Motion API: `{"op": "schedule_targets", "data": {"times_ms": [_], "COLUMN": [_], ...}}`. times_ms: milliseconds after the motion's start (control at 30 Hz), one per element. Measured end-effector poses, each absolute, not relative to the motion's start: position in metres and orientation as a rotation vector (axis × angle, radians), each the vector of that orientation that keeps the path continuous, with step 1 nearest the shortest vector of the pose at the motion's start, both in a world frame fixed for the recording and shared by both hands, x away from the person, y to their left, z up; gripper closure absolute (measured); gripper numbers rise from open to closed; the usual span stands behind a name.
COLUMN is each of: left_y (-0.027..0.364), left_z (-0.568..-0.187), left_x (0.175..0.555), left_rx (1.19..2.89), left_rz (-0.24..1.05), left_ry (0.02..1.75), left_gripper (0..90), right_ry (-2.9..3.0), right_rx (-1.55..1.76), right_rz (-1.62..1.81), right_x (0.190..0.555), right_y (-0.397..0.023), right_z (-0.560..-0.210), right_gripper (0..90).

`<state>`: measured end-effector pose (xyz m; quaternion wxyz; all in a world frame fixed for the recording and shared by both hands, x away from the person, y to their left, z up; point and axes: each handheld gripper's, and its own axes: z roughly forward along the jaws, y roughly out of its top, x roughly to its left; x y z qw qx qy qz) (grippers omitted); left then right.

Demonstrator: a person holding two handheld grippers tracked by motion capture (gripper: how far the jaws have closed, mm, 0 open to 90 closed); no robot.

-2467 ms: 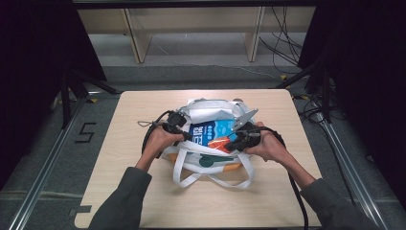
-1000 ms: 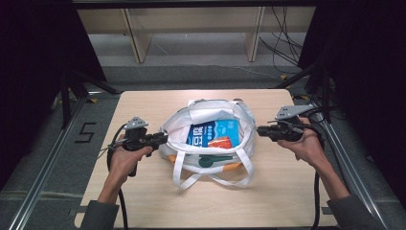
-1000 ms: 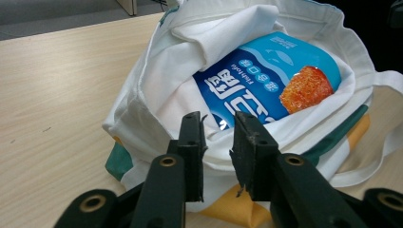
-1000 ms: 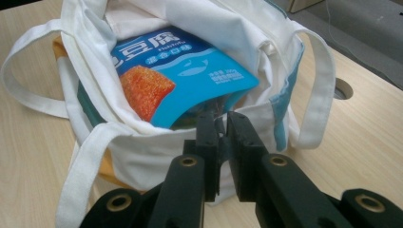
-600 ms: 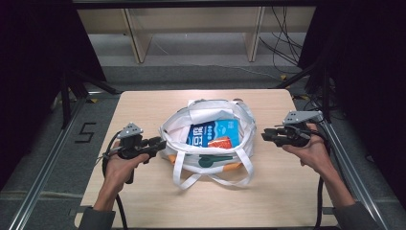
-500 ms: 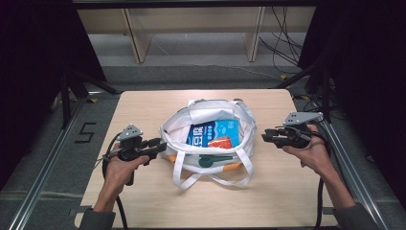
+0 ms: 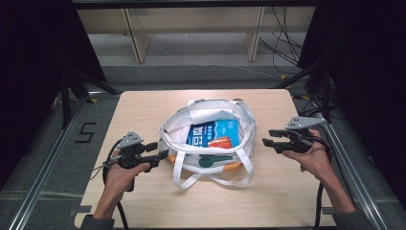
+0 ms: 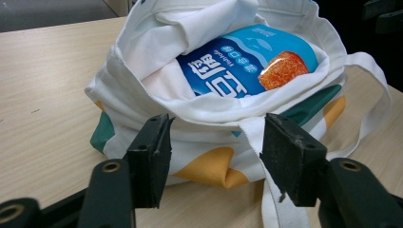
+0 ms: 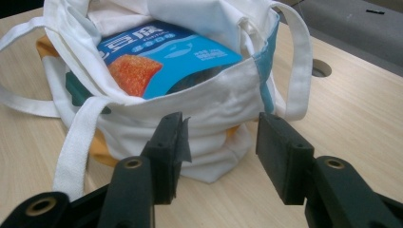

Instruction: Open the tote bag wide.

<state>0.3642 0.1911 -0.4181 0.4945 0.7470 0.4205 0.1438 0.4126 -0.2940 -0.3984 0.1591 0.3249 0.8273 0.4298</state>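
Observation:
A white tote bag (image 7: 206, 139) with green and orange patches lies open in the middle of the wooden table (image 7: 143, 105). Inside it sits a blue snack packet (image 7: 213, 132) with an orange picture; the packet (image 8: 247, 59) shows in the left gripper view and again (image 9: 161, 61) in the right gripper view. My left gripper (image 7: 160, 154) is open just left of the bag, its jaws framing the bag (image 8: 209, 128) rim. My right gripper (image 7: 269, 138) is open a short way right of the bag (image 9: 209, 109), holding nothing.
The bag's straps (image 7: 210, 179) trail toward the table's near edge. A round hole (image 9: 321, 69) sits in the tabletop beyond the bag. Wooden shelving (image 7: 191, 28) stands behind the table, metal rails (image 7: 43, 167) flank it, and cables (image 7: 287, 43) lie on the floor at the back right.
Both grippers have left the bag mouth and drawn apart to either side. In the last second they shifted slightly toward the near edge. The bag stays put.

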Motion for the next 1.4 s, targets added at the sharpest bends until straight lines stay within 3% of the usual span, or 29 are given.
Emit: {"op": "schedule_targets", "data": {"times_ms": [500, 1000, 1400], "left_y": [0.179, 0.176, 0.176], "left_z": [-0.424, -0.434, -0.449], "left_x": [0.345, 0.319, 0.296], "left_rx": [1.854, 1.827, 1.830], "left_rz": [0.362, 0.376, 0.379], "left_ry": [0.955, 0.966, 0.968], "left_gripper": [30.0, 27.9, 26.9], "right_ry": [2.308, 2.301, 2.298], "right_rx": [0.929, 0.914, 0.900], "right_rz": [1.236, 1.229, 1.212], "right_x": [0.393, 0.365, 0.339], "right_y": [-0.294, -0.291, -0.289], "right_z": [-0.410, -0.419, -0.429], "right_gripper": [40.6, 33.4, 32.5]}}
